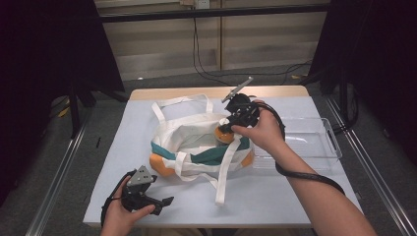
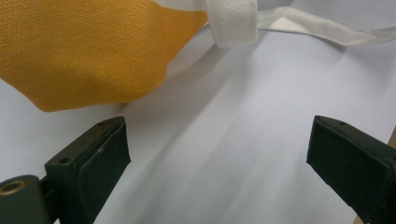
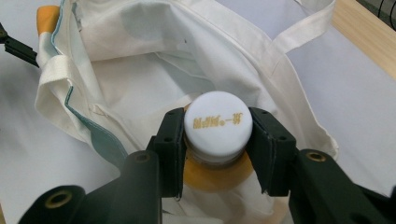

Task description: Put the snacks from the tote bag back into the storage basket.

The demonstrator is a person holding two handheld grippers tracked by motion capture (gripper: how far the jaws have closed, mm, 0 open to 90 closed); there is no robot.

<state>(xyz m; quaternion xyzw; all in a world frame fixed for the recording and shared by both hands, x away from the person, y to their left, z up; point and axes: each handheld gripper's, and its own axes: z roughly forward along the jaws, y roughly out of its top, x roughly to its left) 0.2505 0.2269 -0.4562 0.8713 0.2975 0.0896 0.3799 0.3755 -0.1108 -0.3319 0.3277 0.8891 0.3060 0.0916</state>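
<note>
The right gripper (image 3: 218,154) holds an orange bottle (image 3: 219,175) by its white cap (image 3: 218,123), clamped between both fingers above the open tote bag (image 3: 154,88), probably for packing. The left gripper (image 2: 219,163) rests open beside the bag, holding nothing.

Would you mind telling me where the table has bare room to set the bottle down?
Bare cloth lies along the near edge between the left tool and the bag's strap, and at the far left corner. The middle is crowded by the bag; the clear bin borders the right.
</note>
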